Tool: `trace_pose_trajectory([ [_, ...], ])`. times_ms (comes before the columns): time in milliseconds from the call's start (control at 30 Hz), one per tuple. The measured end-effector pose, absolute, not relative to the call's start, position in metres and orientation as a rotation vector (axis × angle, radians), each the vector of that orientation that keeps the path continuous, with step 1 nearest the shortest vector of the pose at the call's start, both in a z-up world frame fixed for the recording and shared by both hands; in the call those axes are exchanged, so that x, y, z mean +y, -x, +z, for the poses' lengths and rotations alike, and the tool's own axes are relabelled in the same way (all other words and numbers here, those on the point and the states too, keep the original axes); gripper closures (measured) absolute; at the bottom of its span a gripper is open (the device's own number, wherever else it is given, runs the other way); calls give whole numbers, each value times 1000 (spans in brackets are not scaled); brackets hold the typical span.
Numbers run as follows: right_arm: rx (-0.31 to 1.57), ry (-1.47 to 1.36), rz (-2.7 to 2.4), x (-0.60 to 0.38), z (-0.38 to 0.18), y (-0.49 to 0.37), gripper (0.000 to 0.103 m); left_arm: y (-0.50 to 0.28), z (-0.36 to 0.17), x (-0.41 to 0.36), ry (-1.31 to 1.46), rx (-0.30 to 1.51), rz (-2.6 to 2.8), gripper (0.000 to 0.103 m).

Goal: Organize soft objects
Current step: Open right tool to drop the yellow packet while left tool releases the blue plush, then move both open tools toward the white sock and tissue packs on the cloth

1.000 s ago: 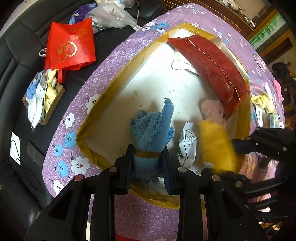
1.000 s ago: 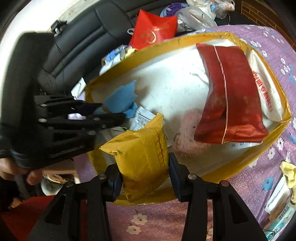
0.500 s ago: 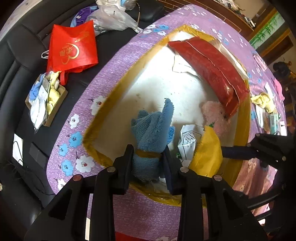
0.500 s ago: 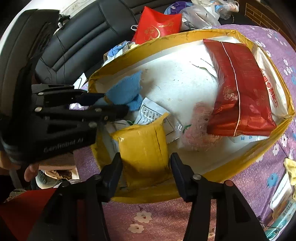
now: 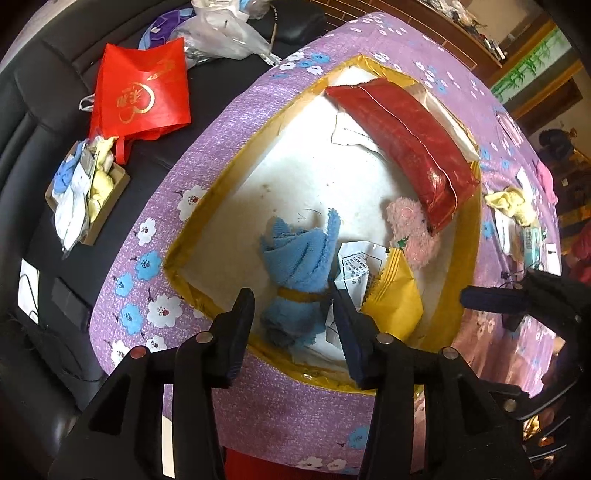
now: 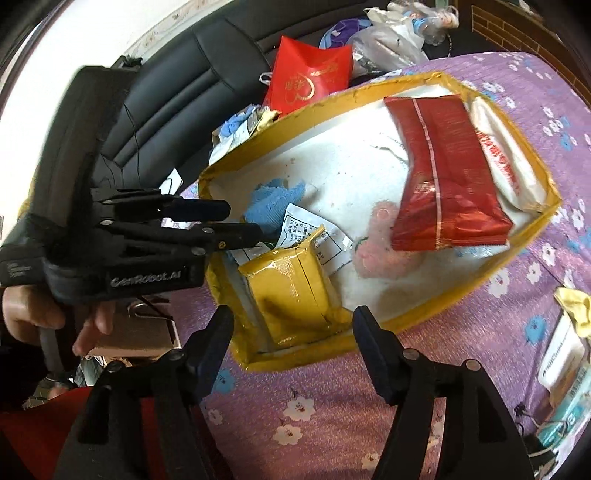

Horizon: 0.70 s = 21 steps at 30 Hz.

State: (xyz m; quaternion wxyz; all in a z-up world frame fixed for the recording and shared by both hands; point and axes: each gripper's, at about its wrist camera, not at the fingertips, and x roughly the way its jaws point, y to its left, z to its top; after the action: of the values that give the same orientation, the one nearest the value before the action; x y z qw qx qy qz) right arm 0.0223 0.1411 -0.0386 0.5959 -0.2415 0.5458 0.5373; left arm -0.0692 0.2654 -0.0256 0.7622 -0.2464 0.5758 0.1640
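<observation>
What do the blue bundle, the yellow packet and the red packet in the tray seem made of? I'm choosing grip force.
Blue bundle: soft terry cloth, matte and fuzzy, tied with a tan band. Yellow packet: likely plastic or foil film, glossy with a crimped, serrated seal. Red packet: shiny metallic-looking film, puffed, with wrinkles that catch the light.

Red gift bag (image 5: 138,90) with gold print lies on the black leather sofa (image 5: 33,96). Just beside it, a small cardboard box (image 5: 86,192) stuffed with blue, white, yellow cloth. Clear plastic bags (image 5: 221,35) further back. Purple floral cloth (image 5: 280,417) covers the bench.
</observation>
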Motion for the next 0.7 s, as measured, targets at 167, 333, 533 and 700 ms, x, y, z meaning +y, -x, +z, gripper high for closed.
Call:
trace_pose_trajectory([
  [167, 1263, 533, 1234, 124, -30, -22, 36, 72, -14, 273, 562, 1236, 389, 59],
  [333, 1286, 517, 1212, 93, -26, -24, 34, 73, 1, 275, 559, 1226, 395, 47],
  [533, 1307, 429, 1130, 37, -21, -33, 31, 69, 4, 271, 653, 1241, 382, 47],
  [700, 1329, 358, 1033, 0, -25, -45, 30, 53, 12, 258, 635, 1263, 359, 47],
])
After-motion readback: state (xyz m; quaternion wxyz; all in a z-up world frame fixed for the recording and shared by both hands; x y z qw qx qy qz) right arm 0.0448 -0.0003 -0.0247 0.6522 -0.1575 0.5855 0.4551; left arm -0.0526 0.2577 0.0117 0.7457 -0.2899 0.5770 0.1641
